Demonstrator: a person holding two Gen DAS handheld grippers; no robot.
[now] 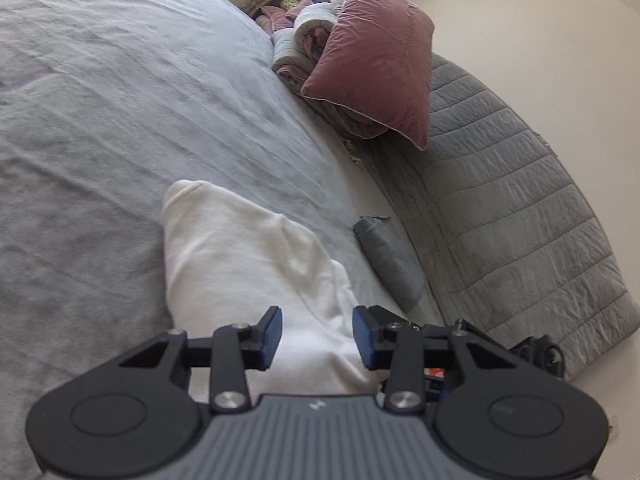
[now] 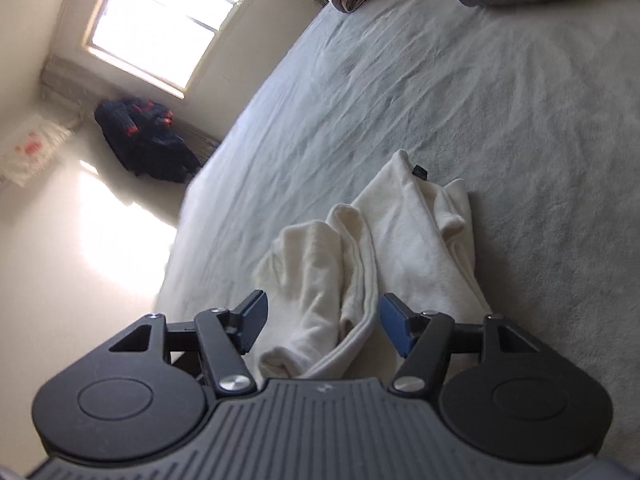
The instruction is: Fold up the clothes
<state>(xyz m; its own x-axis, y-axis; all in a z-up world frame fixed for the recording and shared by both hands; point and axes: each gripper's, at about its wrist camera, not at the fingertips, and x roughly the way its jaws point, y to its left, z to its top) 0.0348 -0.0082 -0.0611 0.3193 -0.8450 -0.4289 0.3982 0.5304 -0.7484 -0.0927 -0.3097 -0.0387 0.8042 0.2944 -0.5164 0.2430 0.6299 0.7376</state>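
Note:
A white garment lies rumpled on the grey bedsheet, one sleeve-like end stretching away from me. My left gripper hovers just over its near part, jaws apart, blue pads clear of the cloth. In the right wrist view the same white garment shows bunched folds and a small black tag. My right gripper stands open above its near edge, the cloth lying under the gap, not pinched.
A folded grey garment rests at the bed's edge. A pink cushion and rolled bedding sit at the far end, beside a quilted grey cover. A dark bag lies on the floor under a bright window.

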